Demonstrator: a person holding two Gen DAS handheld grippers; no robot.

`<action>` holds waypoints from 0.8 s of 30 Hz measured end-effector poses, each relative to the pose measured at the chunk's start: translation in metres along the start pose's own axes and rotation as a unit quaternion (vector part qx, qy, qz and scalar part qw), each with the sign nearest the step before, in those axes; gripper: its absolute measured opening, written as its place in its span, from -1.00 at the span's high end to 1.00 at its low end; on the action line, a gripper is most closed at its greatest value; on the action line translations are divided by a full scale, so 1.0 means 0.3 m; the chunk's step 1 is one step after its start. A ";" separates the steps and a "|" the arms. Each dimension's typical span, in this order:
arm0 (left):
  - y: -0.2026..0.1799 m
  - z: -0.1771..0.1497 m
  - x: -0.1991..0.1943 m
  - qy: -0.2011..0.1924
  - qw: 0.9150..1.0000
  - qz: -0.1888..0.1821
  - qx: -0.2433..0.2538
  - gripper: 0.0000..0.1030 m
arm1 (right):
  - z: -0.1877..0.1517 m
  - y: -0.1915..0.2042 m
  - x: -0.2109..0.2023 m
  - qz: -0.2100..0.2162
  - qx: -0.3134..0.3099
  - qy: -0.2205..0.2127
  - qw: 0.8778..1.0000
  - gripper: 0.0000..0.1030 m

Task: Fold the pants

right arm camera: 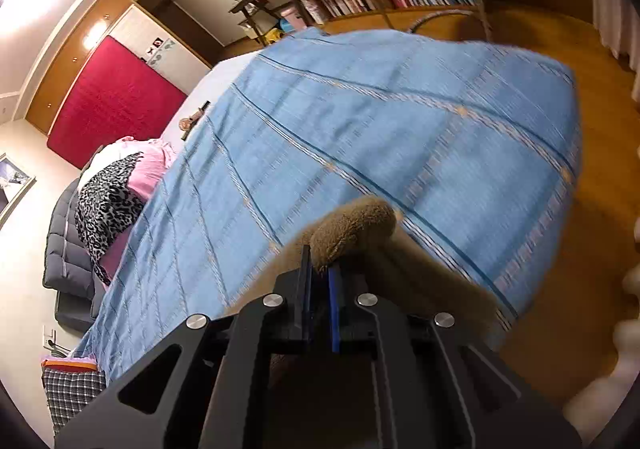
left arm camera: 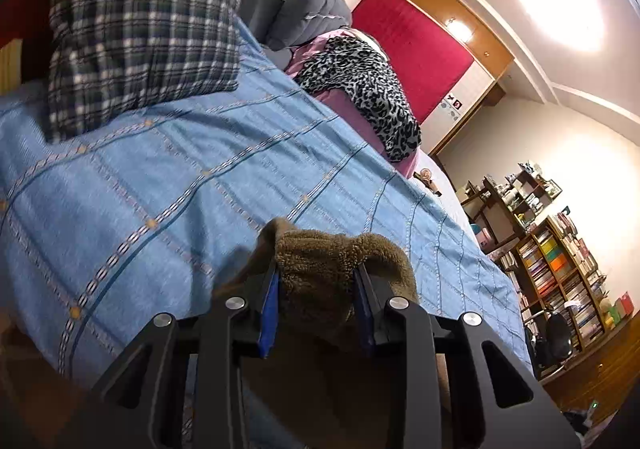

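Note:
The pants are brown and fleecy. In the left wrist view a thick bunch of the brown pants [left arm camera: 316,269] sits between the blue pads of my left gripper [left arm camera: 316,281], which is shut on it above the blue bedspread [left arm camera: 180,177]. In the right wrist view my right gripper [right arm camera: 320,281] is shut on a thinner fold of the brown pants [right arm camera: 352,229], and more brown cloth trails down to the right of the fingers. Both grippers hold the cloth near the edge of the bed.
Folded plaid clothes [left arm camera: 140,17] lie on the bedspread at the far left. A leopard-print cloth [left arm camera: 360,89] on pink fabric and a grey duvet [left arm camera: 312,13] lie further along the bed. Bookshelves [left arm camera: 560,261] and wooden floor [right arm camera: 560,29] lie beyond the bed.

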State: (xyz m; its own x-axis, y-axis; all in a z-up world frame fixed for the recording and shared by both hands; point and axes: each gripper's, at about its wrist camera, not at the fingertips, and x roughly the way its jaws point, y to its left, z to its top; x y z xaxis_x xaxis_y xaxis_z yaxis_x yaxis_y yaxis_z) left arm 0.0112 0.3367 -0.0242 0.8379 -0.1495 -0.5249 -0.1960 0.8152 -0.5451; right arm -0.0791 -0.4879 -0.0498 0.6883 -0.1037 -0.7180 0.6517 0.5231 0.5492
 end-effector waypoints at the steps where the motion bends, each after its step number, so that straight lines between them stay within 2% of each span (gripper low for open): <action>1: 0.015 -0.013 -0.005 0.000 1.000 0.003 -0.002 0.38 | -0.026 -0.024 -0.001 -0.002 0.004 0.005 1.000 0.87; 10: 0.147 -0.104 0.033 0.022 0.999 0.025 -0.022 0.37 | -0.141 -0.197 0.058 -0.021 0.038 0.033 0.999 0.88; 14: 0.168 -0.128 0.056 0.034 0.998 0.046 -0.021 0.26 | -0.167 -0.232 0.072 -0.003 0.048 0.040 0.998 0.87; 16: 0.167 -0.132 0.043 0.031 0.998 0.057 -0.017 -0.13 | -0.167 -0.235 0.061 0.003 0.044 0.033 0.998 0.83; 17: 0.167 -0.132 0.031 0.030 0.998 0.058 -0.016 -0.22 | -0.165 -0.235 0.054 0.011 0.045 0.028 0.999 0.79; 18: 0.172 -0.130 0.024 0.029 0.998 0.060 -0.018 -0.38 | -0.162 -0.238 0.047 0.021 0.049 0.020 0.998 0.60; 19: 0.177 -0.128 0.011 0.028 0.997 0.061 -0.024 -0.41 | -0.156 -0.238 0.042 0.027 0.052 0.016 0.998 0.28; 20: 0.180 -0.127 0.005 0.027 0.997 0.060 -0.027 -0.41 | -0.154 -0.239 0.039 0.037 0.056 0.007 0.998 0.17; 22: 0.196 -0.122 -0.018 0.024 0.997 0.056 -0.045 -0.66 | -0.151 -0.230 0.047 0.044 0.053 0.005 0.998 0.10; 24: 0.212 -0.120 -0.053 0.013 0.997 0.044 -0.069 -0.69 | -0.155 -0.216 0.067 0.050 0.045 0.010 0.998 0.10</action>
State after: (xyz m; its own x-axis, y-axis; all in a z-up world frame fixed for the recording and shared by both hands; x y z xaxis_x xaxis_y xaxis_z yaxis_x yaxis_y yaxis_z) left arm -0.0329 0.3708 -0.0741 0.8011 -0.0958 -0.5908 -0.3384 0.7416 -0.5792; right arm -0.1222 -0.4845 -0.1196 0.7455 -0.0371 -0.6655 0.6066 0.4516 0.6543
